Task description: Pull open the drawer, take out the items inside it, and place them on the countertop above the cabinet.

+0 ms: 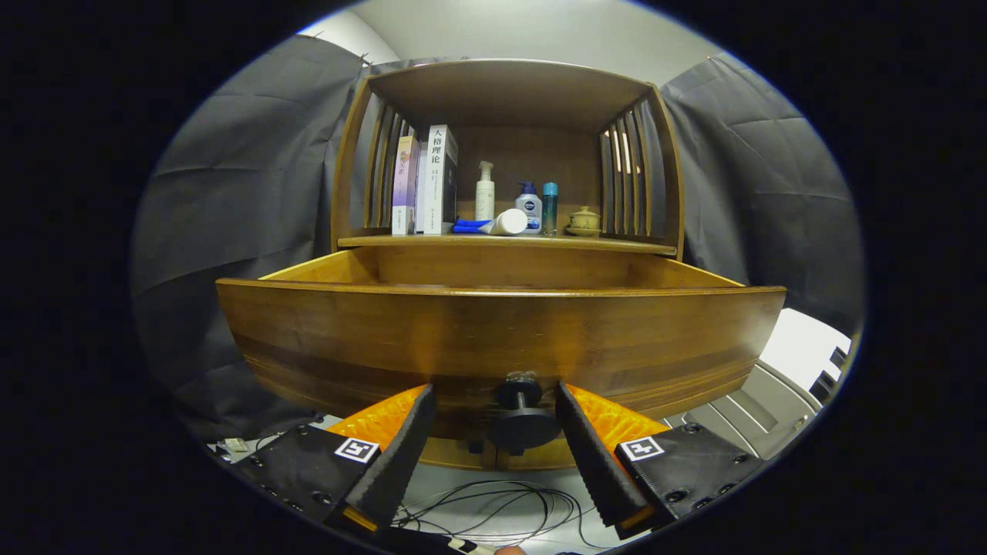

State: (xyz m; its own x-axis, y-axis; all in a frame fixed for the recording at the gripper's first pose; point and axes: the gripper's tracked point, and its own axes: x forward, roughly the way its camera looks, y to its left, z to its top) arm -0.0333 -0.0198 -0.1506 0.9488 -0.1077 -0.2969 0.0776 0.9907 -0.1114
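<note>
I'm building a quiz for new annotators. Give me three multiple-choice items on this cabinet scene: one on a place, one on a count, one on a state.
1. Where is the drawer knob?
A. between the gripper fingers
B. on the countertop
C. behind the books

2. How many books stand on the countertop?
A. five
B. two
C. none

3. The drawer is:
A. fully closed
B. removed
C. pulled open

Answers: 1 A, the fingers flank the knob without touching; 2 B, two upright spines at one end; 3 C, its inner walls show.
</note>
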